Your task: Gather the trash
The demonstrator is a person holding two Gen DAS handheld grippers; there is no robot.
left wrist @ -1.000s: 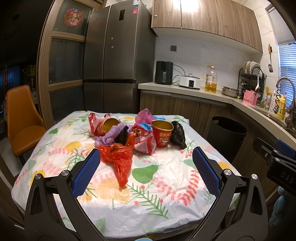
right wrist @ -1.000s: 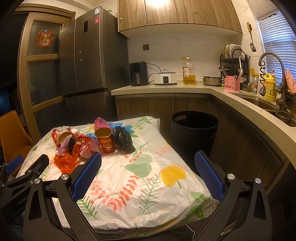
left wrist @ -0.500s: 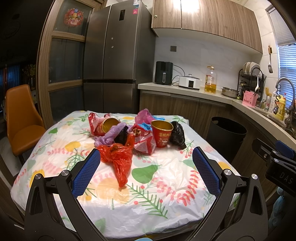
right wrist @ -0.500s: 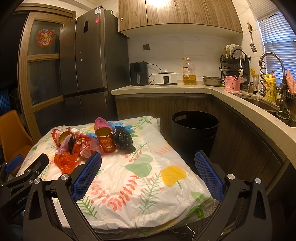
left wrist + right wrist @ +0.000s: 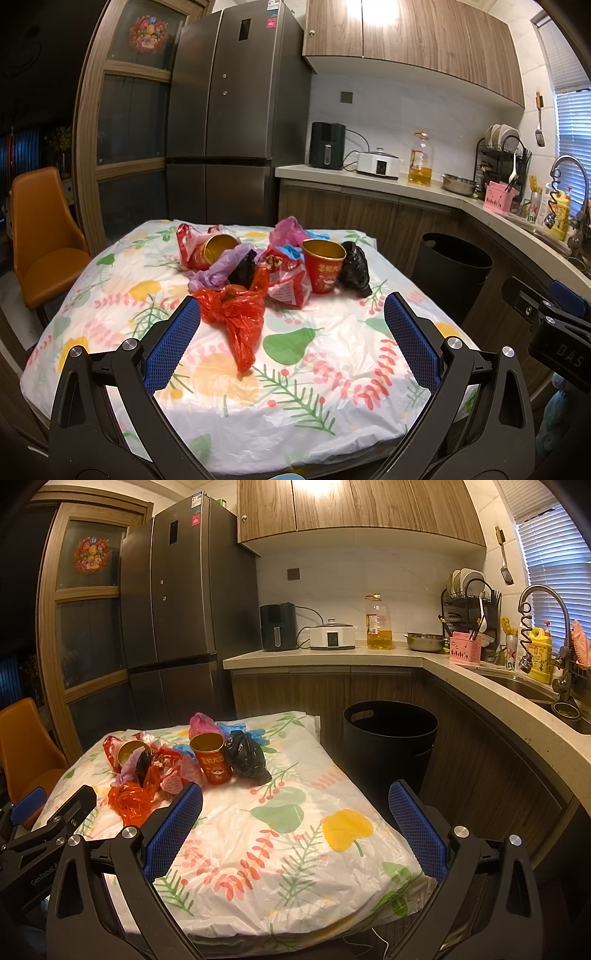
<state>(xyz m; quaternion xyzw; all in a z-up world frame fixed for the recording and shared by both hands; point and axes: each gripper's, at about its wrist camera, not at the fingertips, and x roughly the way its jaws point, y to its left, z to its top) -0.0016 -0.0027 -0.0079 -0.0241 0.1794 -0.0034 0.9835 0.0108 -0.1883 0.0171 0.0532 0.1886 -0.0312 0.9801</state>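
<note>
Both grippers, left (image 5: 291, 314) and right (image 5: 295, 801), spread wide, holding nothing. Trash (image 5: 273, 266) heaped toward table's (image 5: 314, 369) far edge, bin (image 5: 389, 738) beyond right edge. Best: pinch red bag's (image 5: 236, 317) knot first.

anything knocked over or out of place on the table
Yes: one red paper cup with a gold lining lies tipped on its side at the far left of the trash pile, mouth open, while the other red gold-lined cup stands upright. Crumpled plastic bags are strewn around them.
</note>
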